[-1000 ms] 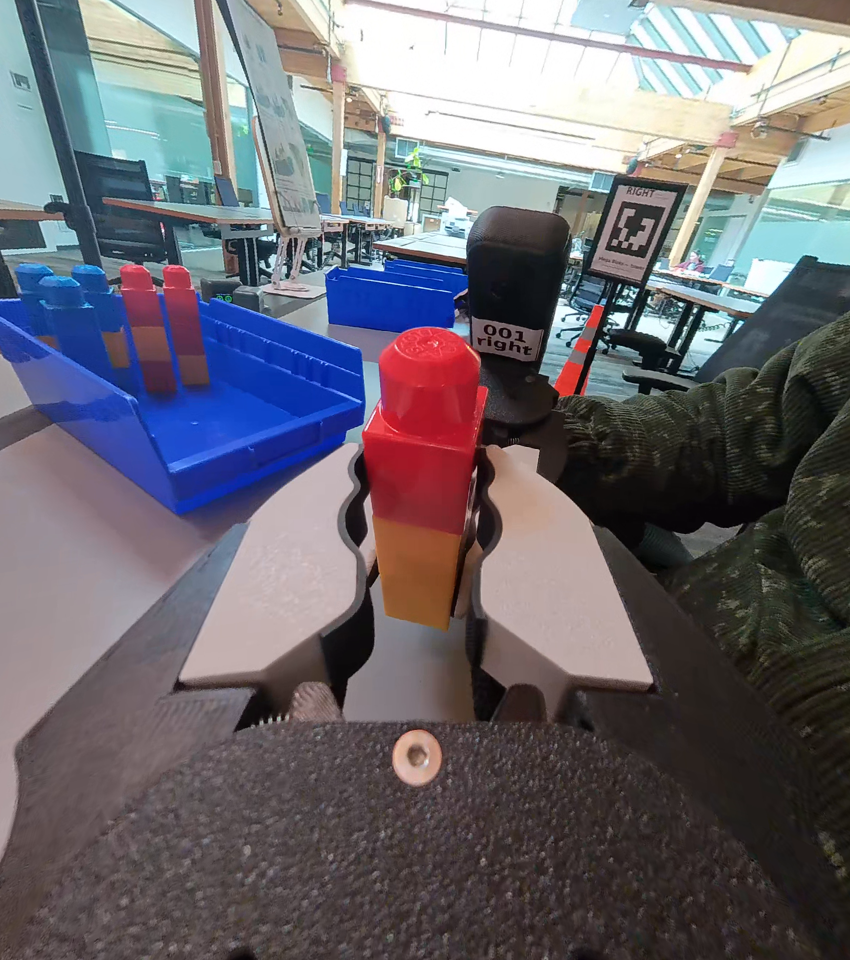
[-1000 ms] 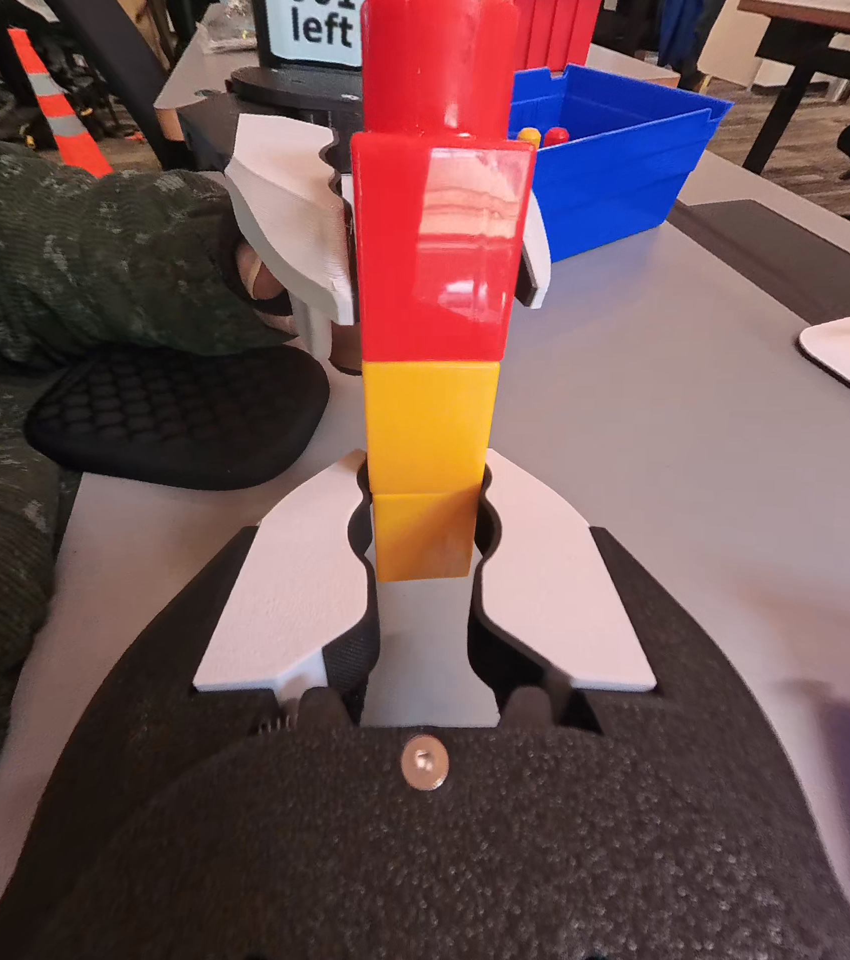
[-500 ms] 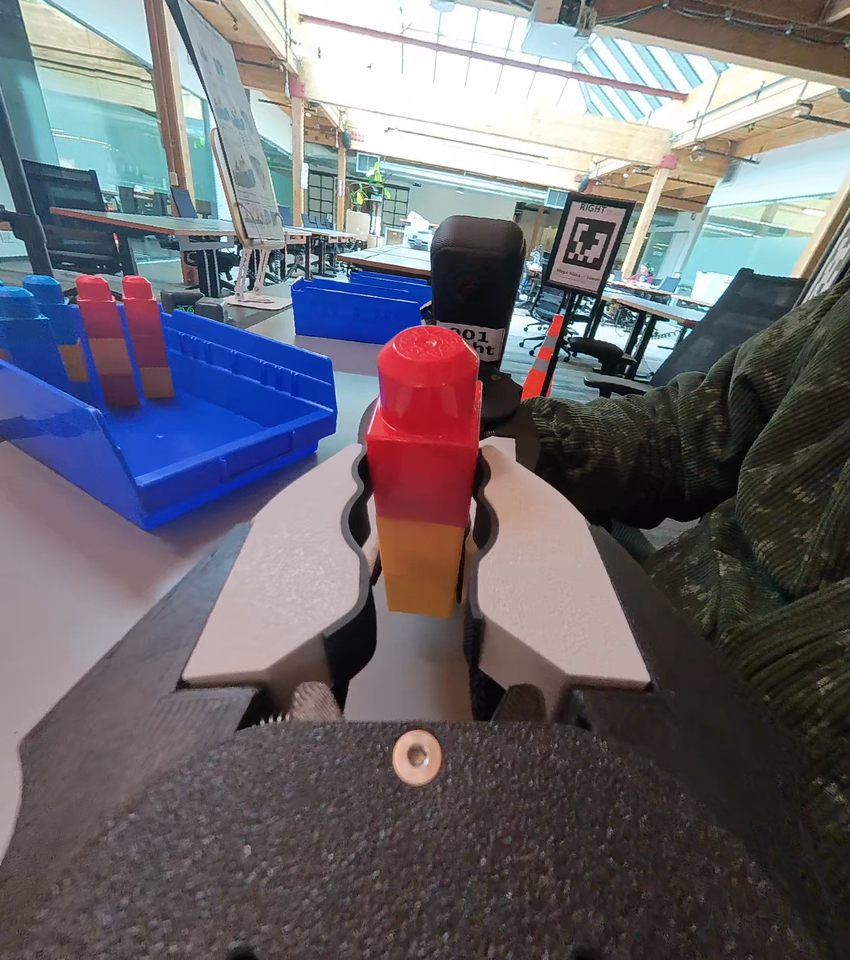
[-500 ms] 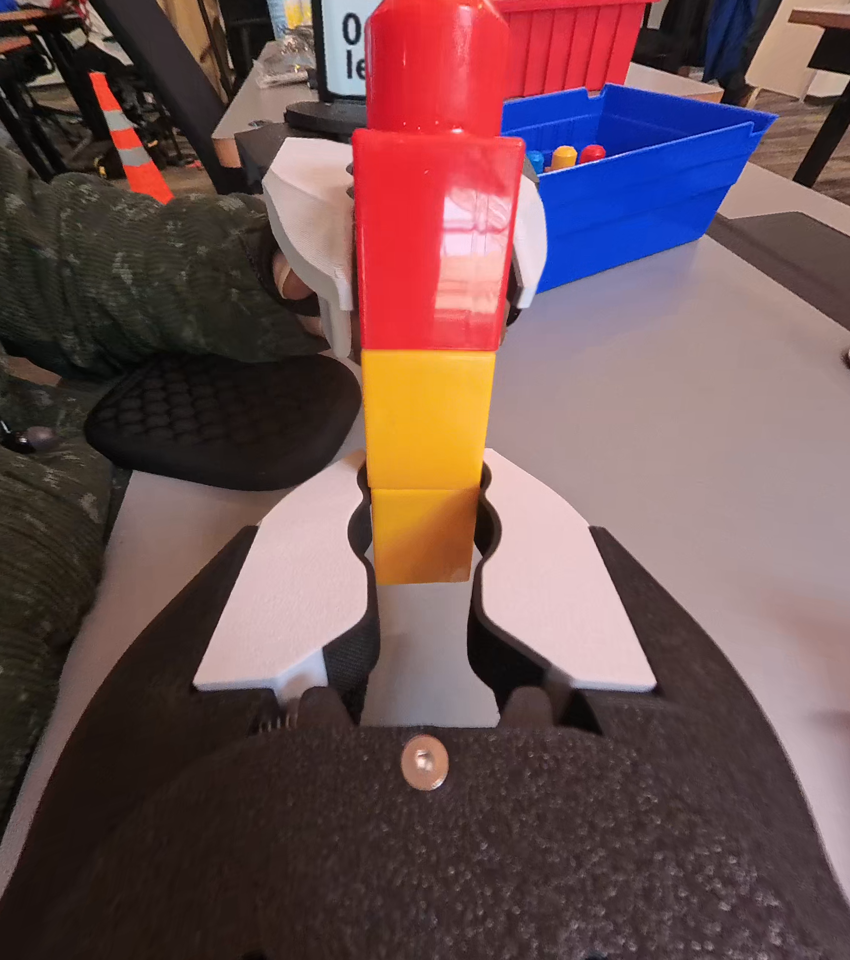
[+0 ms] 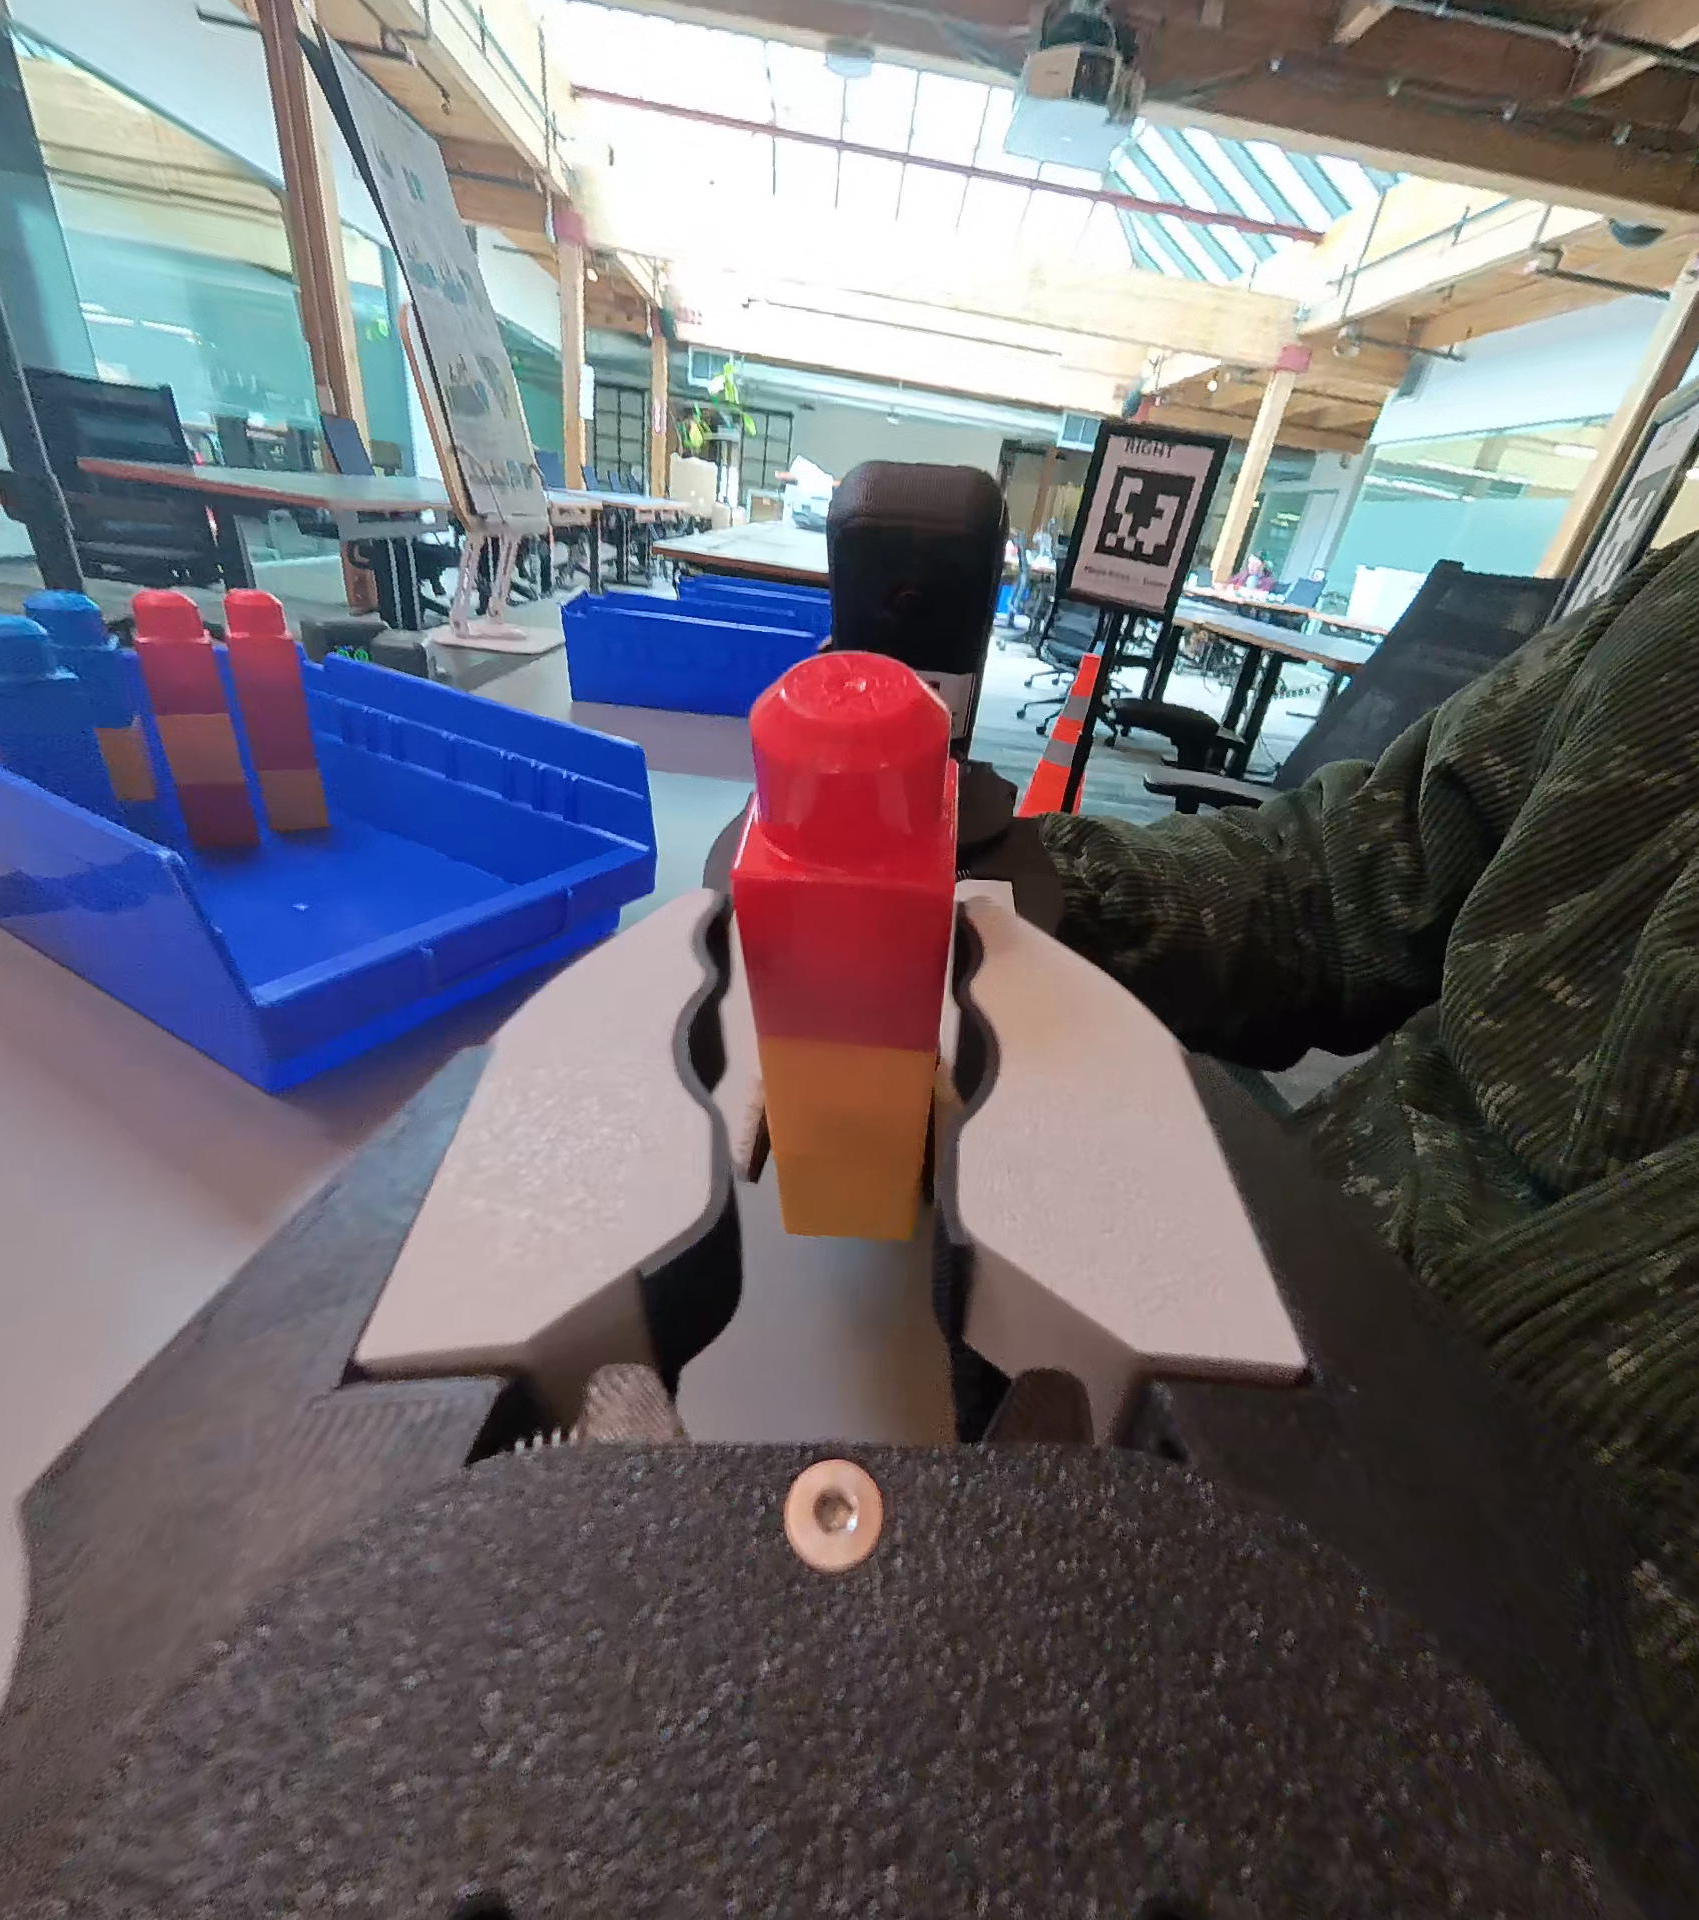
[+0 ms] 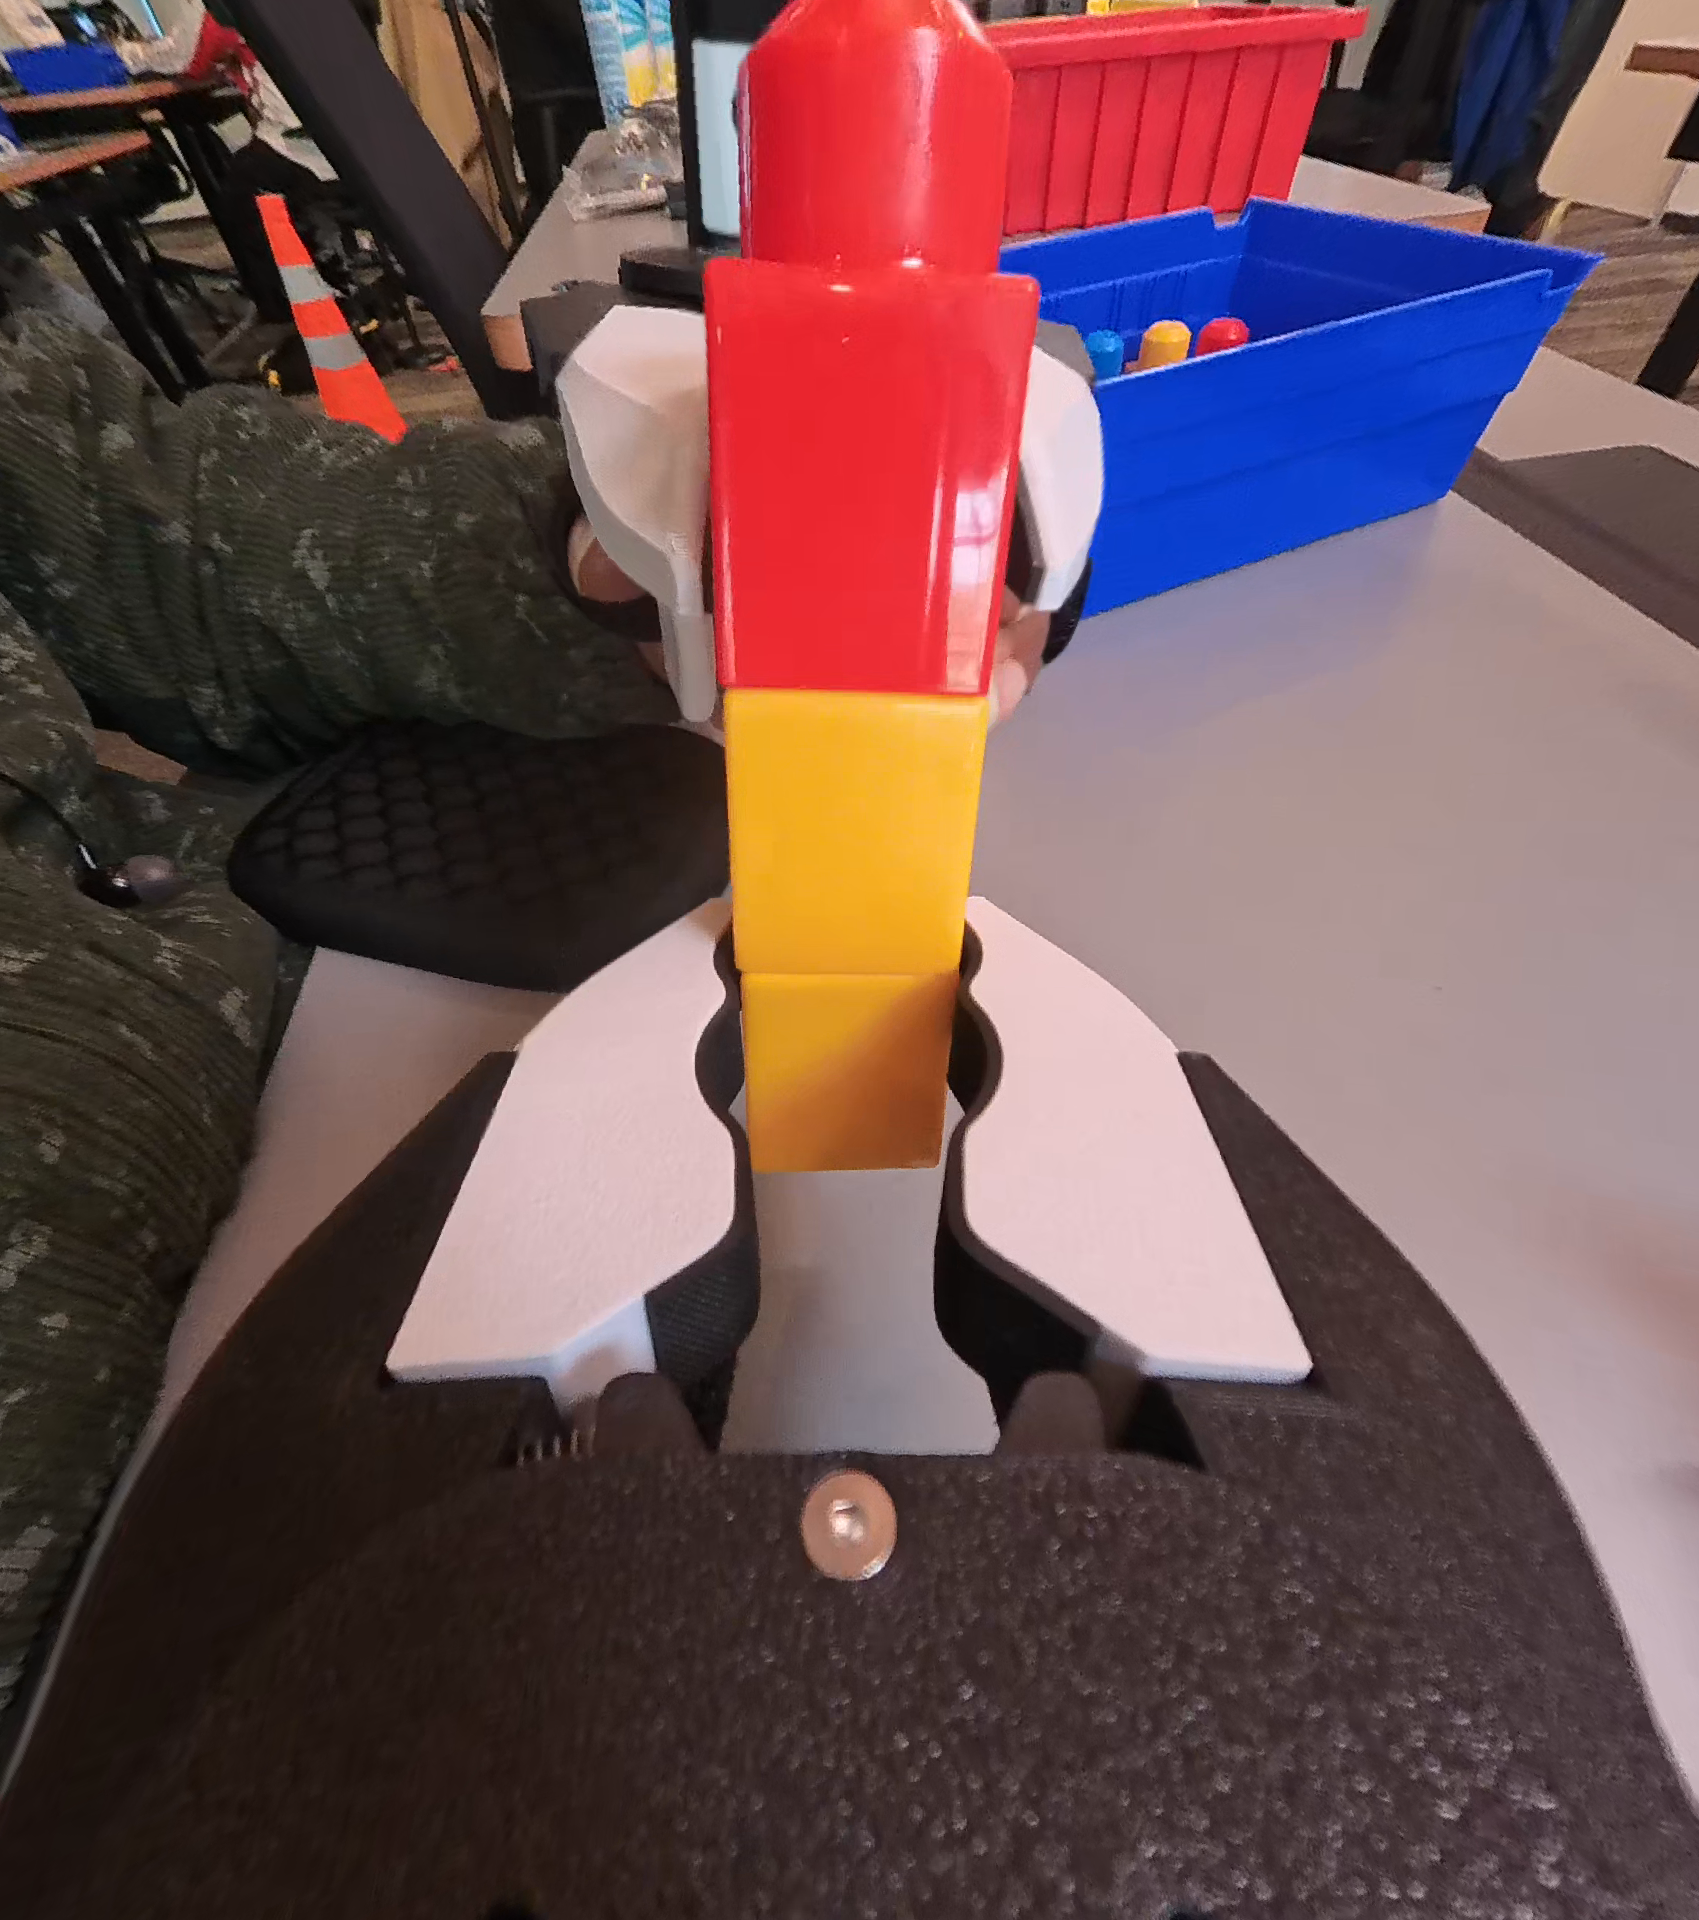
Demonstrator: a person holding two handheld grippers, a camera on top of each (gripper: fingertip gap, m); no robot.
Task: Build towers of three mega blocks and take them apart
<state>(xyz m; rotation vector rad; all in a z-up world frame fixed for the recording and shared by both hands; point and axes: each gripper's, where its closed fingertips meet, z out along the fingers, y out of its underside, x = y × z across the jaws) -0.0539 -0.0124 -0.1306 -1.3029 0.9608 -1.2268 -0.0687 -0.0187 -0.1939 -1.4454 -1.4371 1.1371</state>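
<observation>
**Both grippers on one three-block tower above the grey worktop**

Grey worktop (image 5: pixel 45 1195) runs under both of my grippers, with an open office of desks and timber posts behind. Well off to the left of my left gripper (image 5: pixel 840 997) sits a blue bin (image 5: pixel 429 935) holding finished towers: blue-topped ones at its far left, two red-topped towers (image 5: pixel 227 727) just beside them. Between this gripper's white fingers (image 5: pixel 575 1132) stands the tower (image 5: pixel 843 966), upright; I have them clenched on its red block (image 5: pixel 840 925), whose stud points up. To the right a green sleeve (image 5: pixel 1499 987) reaches in.

From my right gripper (image 6: pixel 850 1039), the sleeve and a black mesh pad (image 6: pixel 481 842) lie to the left. Dead ahead the same tower rises: red block on top, a yellow block (image 6: pixel 850 831) under it, and a second yellow block (image 6: pixel 845 1070) lowest, which this gripper is grasping. Farther right, beyond the tower, a second blue bin (image 6: pixel 1323 436) holds loose blocks, with a red bin (image 6: pixel 1157 114) behind it.
</observation>
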